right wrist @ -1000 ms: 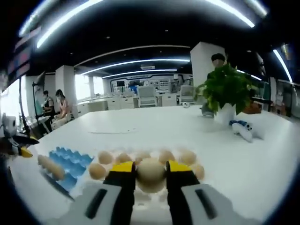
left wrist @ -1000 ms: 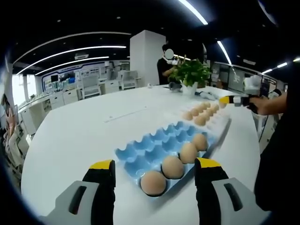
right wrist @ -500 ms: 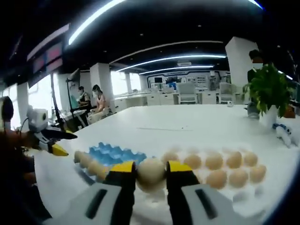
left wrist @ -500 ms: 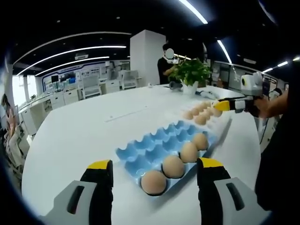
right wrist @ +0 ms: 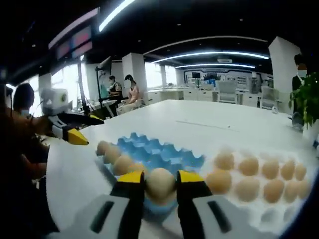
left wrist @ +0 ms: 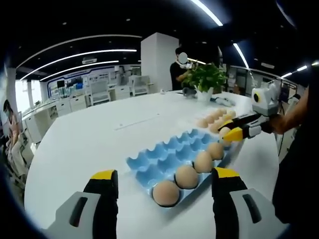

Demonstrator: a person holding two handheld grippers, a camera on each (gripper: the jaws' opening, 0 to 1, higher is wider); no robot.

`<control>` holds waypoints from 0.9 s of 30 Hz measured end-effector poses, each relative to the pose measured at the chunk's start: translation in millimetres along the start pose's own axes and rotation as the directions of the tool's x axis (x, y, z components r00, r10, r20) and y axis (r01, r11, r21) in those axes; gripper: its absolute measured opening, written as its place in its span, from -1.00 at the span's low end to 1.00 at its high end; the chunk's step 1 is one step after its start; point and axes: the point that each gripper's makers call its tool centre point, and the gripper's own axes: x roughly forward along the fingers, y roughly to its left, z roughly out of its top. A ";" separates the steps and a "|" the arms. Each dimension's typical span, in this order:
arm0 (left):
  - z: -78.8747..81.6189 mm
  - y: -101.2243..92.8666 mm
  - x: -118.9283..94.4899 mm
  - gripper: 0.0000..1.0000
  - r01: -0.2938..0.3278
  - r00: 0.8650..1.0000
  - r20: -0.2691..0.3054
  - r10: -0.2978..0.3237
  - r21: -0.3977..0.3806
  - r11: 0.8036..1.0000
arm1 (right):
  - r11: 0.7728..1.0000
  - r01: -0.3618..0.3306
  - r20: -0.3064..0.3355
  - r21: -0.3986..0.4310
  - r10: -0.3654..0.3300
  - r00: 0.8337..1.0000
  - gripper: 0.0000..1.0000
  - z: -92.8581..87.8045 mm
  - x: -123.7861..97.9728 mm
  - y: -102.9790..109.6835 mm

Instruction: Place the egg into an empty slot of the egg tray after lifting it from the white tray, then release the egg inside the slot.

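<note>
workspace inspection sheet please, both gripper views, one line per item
surface: white table, wide and round-edged.
job's things: blue egg tray with four eggs in its near row; white tray with brown eggs; one egg carried over the blue tray's end.
clutter: potted plant at the far edge.
grippers: left gripper open, apart from the tray; right gripper shut on the egg.
cables: nothing seen.
surroundings: open office, ceiling light strips, people at far desks.

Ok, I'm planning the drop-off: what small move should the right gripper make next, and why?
Probably carry on forward and lower over an empty slot. The right gripper holds the egg at the near end of the blue egg tray, whose one row already holds four eggs.
</note>
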 end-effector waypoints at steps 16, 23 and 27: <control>1.6 -0.3 -0.8 0.51 0.004 1.000 -0.002 -0.004 -0.003 1.000 | 0.999 -0.018 -0.032 -0.037 0.017 0.999 -0.49 -17.8 8.1 -0.8; 1.6 -0.9 0.0 0.48 0.005 1.000 -0.003 -0.005 -0.002 1.000 | 0.998 -0.030 -0.023 -0.048 0.029 0.999 -0.48 -18.5 7.7 -0.4; 2.1 -2.3 1.0 0.48 0.010 1.000 -0.003 -0.010 0.003 1.000 | 0.997 -0.032 -0.024 -0.066 0.031 0.999 -0.48 -18.7 7.8 -0.2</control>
